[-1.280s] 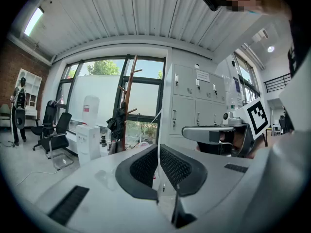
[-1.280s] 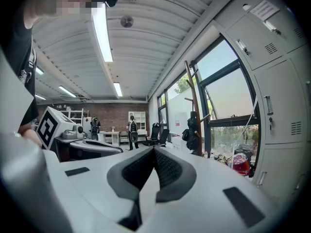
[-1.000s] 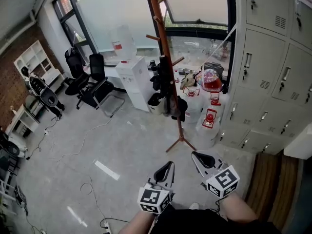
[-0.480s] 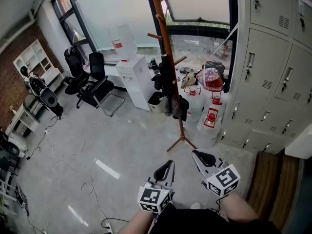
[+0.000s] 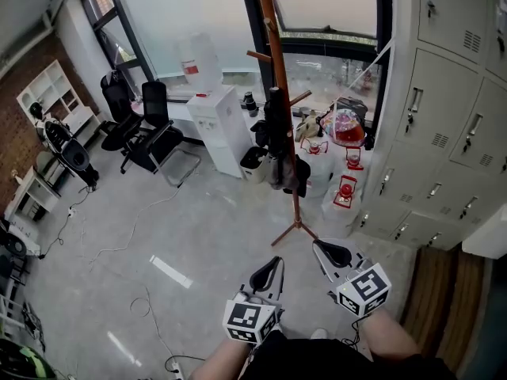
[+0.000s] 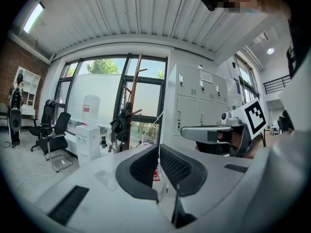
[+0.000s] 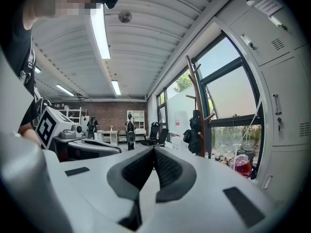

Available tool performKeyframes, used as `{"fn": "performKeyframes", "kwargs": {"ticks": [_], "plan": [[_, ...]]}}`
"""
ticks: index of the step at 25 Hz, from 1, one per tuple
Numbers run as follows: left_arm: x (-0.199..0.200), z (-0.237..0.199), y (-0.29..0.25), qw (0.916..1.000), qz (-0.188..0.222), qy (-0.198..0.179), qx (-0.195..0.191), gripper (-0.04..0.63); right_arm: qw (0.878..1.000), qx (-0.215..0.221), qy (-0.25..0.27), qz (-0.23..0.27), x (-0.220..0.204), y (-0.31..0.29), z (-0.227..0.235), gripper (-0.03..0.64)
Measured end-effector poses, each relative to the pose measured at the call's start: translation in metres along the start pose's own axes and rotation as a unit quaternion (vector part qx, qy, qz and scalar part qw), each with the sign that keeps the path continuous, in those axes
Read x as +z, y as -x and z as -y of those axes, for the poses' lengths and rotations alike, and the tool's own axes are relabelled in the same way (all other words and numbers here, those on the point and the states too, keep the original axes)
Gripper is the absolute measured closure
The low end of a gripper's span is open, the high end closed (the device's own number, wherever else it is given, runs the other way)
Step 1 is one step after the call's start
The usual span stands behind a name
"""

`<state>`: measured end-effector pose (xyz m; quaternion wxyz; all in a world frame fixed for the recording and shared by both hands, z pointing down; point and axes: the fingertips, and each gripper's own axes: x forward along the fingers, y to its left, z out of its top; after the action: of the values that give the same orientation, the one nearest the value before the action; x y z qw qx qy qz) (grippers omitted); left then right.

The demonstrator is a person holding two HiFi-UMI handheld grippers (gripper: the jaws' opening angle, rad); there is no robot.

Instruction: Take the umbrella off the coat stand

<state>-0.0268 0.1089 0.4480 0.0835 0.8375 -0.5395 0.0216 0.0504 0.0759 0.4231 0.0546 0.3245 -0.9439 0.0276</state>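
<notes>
A tall brown wooden coat stand [image 5: 279, 85] rises by the window, with its feet on the grey floor. A folded black umbrella [image 5: 275, 137] hangs upright against the pole, and a dark bundle sits just below it. My left gripper [image 5: 269, 267] and right gripper [image 5: 326, 253] are side by side at the bottom of the head view, well short of the stand. Both are shut and hold nothing. In the left gripper view the stand [image 6: 132, 101] and umbrella [image 6: 121, 126] lie beyond the shut left gripper [image 6: 159, 152]. From the right gripper [image 7: 154, 154], also shut, the umbrella [image 7: 196, 130] is ahead.
Grey lockers [image 5: 451, 125] line the right side. A white water dispenser [image 5: 215, 129] and black office chairs [image 5: 150, 129] stand to the left of the stand. Red and white items [image 5: 342, 190] crowd the floor behind its base. Cables [image 5: 131, 228] trail across the floor on the left.
The coat stand has come slightly nearer and shifted right in the head view. Both grippers have stayed shut and side by side.
</notes>
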Motion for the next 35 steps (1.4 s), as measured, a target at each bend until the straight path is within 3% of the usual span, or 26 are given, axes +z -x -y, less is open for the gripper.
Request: {"fn": "performKeyframes", "kwargs": {"ticks": [22, 35], "plan": [[0.016, -0.105, -0.027, 0.9994, 0.005, 0.001, -0.033, 0.569, 0.999, -0.035, 0.001, -0.01, 0.012, -0.105, 0.002, 0.563], [0.025, -0.162, -0.035, 0.9974, 0.002, 0.003, -0.072, 0.569, 0.997, -0.073, 0.001, -0.001, 0.023, -0.162, -0.005, 0.563]]}}
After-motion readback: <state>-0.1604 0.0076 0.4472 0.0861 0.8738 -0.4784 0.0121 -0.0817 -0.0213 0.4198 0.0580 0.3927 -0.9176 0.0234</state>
